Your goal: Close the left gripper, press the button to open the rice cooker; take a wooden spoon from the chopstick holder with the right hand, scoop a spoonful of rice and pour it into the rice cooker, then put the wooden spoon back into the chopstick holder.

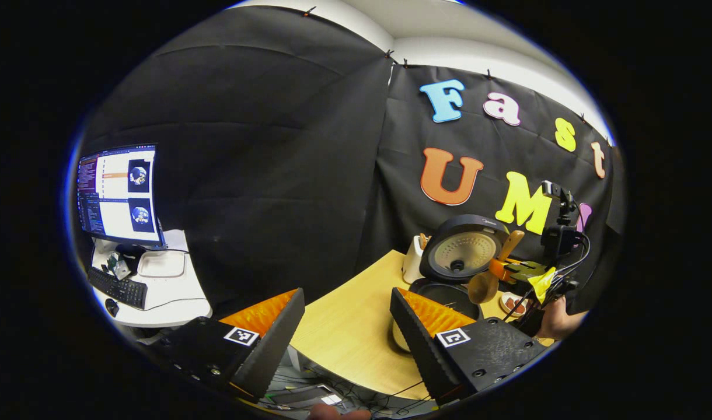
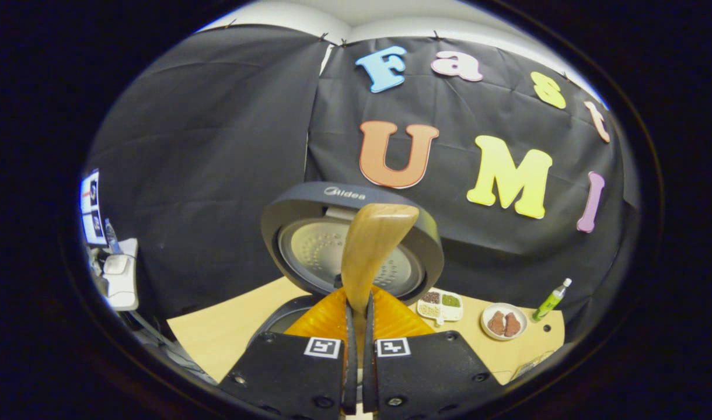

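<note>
The rice cooker [image 1: 462, 252] stands at the table's far right with its lid raised and its dark inner pot [image 1: 445, 291] exposed. A white chopstick holder [image 1: 414, 260] sits just left of it. My left gripper [image 1: 347, 294] hangs open above the table's near edge, holding nothing. My right gripper [image 1: 518, 272] is beside the cooker, shut on a wooden spoon [image 1: 485, 284] whose bowl hangs by the pot's rim. In the right gripper view the right gripper [image 2: 359, 306] clamps the wooden spoon [image 2: 372, 251], which rises in front of the open lid [image 2: 309, 201]. I cannot see what the bowl holds.
A divided tray of grains [image 2: 441, 305], a plate with brown pieces [image 2: 503, 322] and a green bottle [image 2: 551, 299] sit right of the cooker. A hand [image 1: 557, 318] holds the right gripper. A side desk with a monitor [image 1: 119, 195] and keyboard [image 1: 117, 287] stands left of the wooden table [image 1: 344, 326].
</note>
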A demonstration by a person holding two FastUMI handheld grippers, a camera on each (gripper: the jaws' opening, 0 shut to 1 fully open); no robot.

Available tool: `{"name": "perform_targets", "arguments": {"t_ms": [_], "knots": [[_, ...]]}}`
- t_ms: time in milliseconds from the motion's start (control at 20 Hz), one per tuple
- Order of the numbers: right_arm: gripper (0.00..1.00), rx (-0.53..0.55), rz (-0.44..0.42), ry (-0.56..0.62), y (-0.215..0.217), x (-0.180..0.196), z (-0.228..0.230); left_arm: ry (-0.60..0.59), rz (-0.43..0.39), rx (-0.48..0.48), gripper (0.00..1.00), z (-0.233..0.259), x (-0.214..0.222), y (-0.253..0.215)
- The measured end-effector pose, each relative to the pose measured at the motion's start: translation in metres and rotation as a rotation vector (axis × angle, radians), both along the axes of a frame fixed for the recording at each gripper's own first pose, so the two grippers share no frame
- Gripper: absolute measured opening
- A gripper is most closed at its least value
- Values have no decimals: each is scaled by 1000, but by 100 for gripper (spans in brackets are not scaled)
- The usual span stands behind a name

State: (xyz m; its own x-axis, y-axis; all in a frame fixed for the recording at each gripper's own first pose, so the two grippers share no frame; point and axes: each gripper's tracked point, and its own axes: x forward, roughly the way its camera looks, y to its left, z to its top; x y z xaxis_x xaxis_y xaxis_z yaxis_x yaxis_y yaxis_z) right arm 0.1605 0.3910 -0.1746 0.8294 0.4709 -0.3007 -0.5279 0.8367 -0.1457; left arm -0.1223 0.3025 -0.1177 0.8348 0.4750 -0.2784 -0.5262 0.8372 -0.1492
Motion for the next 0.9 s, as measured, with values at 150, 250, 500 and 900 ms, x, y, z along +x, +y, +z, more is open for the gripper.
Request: {"name": "perform_targets", "arguments": {"t_ms": [150, 250, 500, 900], "knots": [[9, 73, -15, 14, -13, -5, 22, -6, -35, 22, 95, 7, 7, -17], [9, 99, -18, 9, -25, -6, 35, -5, -63, 23, 95, 8, 13, -29], [9, 216, -43, 25, -65, -13, 74, -11, -139, 59, 95, 20, 33, -64], [9, 323, -171, 10, -183, -6, 121, -49, -276, 110, 95, 38, 79, -135]]}}
